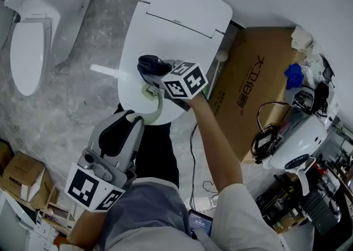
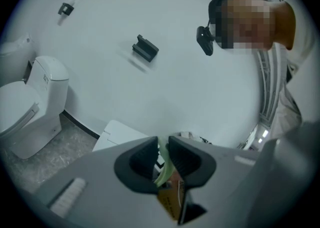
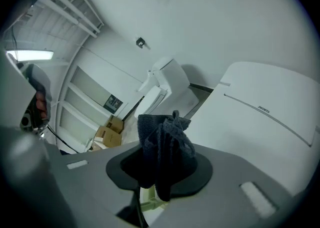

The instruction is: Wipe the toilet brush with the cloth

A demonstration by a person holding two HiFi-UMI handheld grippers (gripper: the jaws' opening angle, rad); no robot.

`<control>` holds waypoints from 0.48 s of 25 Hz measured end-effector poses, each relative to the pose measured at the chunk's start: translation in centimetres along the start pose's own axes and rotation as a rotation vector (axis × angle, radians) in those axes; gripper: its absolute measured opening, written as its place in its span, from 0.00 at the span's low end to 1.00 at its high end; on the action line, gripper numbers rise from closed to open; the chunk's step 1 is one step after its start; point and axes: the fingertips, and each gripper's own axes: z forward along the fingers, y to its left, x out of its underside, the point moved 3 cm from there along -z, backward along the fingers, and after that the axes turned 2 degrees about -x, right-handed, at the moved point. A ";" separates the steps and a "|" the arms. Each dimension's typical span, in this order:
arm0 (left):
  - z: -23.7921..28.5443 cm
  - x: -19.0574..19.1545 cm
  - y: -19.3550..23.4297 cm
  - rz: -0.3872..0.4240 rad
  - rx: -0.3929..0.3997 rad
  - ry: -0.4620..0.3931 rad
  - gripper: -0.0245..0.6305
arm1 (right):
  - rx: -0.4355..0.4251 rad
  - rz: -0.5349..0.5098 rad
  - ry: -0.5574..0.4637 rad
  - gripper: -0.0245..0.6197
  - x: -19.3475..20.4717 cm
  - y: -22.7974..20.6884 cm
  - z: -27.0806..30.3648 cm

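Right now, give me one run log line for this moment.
left claw shut on toilet brush | right claw shut on cloth | cloth near brush, contact unclear | over closed toilet lid

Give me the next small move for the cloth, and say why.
Probably drag the dark cloth in the right gripper along the toilet brush toward the left gripper. The right gripper is shut on the cloth, right by the brush, and the left gripper is shut on the brush, steadying it.

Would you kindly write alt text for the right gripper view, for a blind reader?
The right gripper is shut on a bunched dark cloth. Beyond it are a white toilet lid and a second toilet.
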 end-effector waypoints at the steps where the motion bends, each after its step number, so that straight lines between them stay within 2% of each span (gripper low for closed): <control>1: 0.0 0.0 0.0 -0.003 0.001 -0.002 0.04 | 0.000 -0.007 0.027 0.19 0.3 -0.2 0.5; 5: 0.0 -0.1 0.3 0.001 -0.003 -0.009 0.04 | -0.024 -0.027 0.116 0.20 0.8 -0.9 2.1; 12: 0.1 -0.1 0.4 0.014 -0.001 -0.022 0.04 | -0.043 -0.020 0.206 0.20 1.5 -2.0 4.0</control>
